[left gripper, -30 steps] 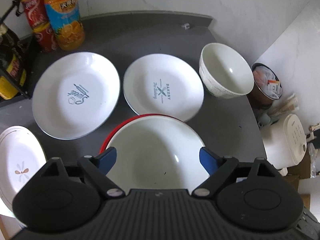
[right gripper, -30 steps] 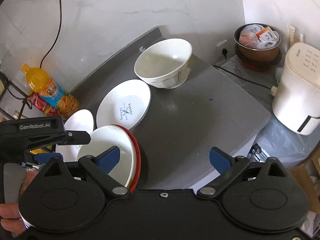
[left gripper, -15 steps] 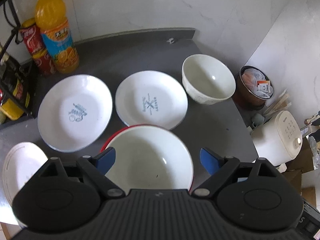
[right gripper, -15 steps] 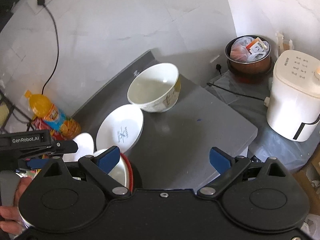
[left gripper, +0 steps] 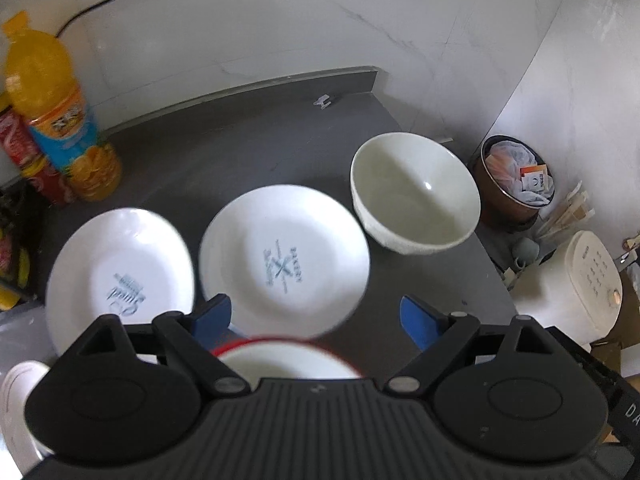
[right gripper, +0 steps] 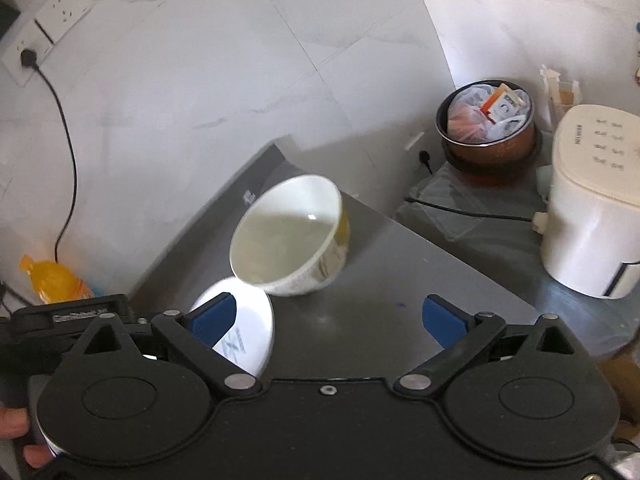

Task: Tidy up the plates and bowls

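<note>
Nearest in the left wrist view, the left gripper [left gripper: 316, 316] hangs with its blue fingers spread wide and nothing between them. Just under it the red-rimmed bowl [left gripper: 288, 354] shows only as a rim arc above the gripper body. Beyond lie two white plates on the grey counter [left gripper: 248, 140]: the bakery plate [left gripper: 284, 260] in the middle and the script plate [left gripper: 120, 276] to its left, their rims almost touching. A third, small plate [left gripper: 18, 384] peeks in at the lower left corner. Farther right sits the deep bowl [left gripper: 416, 192], close to the counter's right edge, and at the far left stands an orange bottle [left gripper: 52, 100].

The right gripper [right gripper: 328, 316] is also wide open and empty, well above the counter [right gripper: 400, 280], with the bakery plate [right gripper: 244, 328] under its left finger and the deep bowl [right gripper: 292, 236] ahead.

Judging from this, no piece is in hand yet and the stacking is still to come. The risks: the plates are thin, glossy and lie flat, so a finger may skid off a rim or push one plate into its neighbour. The deep bowl sits near the edge with a white appliance [right gripper: 592, 204] below, so a clumsy nudge could send it off. A one-sided pinch on a bowl wall could let it tip.
</note>
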### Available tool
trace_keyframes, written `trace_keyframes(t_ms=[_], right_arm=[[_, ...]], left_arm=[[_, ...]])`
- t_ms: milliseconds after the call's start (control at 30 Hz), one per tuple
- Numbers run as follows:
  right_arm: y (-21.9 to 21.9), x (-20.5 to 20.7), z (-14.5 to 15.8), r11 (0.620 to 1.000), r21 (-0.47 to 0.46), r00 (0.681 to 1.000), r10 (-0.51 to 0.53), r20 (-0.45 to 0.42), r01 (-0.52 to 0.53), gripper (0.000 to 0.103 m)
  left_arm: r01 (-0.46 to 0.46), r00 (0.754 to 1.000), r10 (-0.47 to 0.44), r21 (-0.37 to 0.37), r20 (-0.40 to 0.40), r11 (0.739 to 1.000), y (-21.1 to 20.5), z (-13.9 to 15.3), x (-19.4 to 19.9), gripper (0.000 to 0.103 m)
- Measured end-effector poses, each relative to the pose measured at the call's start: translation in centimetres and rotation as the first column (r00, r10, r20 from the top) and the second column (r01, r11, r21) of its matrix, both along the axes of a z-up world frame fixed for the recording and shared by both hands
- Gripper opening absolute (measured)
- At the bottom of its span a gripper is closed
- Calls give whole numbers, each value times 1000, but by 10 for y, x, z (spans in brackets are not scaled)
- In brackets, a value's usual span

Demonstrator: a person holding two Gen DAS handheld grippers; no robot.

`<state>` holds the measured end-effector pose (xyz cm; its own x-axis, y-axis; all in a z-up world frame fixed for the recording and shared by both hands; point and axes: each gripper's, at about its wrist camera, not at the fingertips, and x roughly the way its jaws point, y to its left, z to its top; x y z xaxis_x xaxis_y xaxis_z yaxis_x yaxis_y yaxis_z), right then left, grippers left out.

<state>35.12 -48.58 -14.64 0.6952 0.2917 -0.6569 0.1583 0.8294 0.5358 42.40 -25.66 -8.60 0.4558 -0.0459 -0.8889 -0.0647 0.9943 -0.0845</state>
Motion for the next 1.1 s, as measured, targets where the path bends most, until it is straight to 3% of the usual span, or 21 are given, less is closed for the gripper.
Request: trace_keyframes(t_ms=[67, 200, 433, 867, 933, 1100], right_arm=[[1, 11, -4, 1000, -6, 1000, -1, -6, 1, 96], [1, 34, -13, 1000, 0, 1000, -12, -29, 12, 79], [1, 66, -38, 998, 39, 995, -42, -89, 46, 63], [18, 106, -86, 995, 65, 974, -64, -218, 80, 47], [20, 110, -87, 995, 78, 976, -51, -211, 69, 31], [25, 121, -87, 996, 71, 973, -38, -226, 55, 21]], left_arm=[[7, 1000, -7, -13, 0, 1000, -1, -4, 14, 91], [42, 999, -41, -7, 18, 999, -7, -11, 40, 90], [56, 998, -56, -39, -9, 998, -12, -34, 83, 90], [92, 993, -95, -45, -69, 995, -25, -75, 133, 87], [88, 993, -91, -39, -76, 995, -26, -79, 138, 87], [114, 991, -116, -42, -61, 993, -31, -84, 142, 75]])
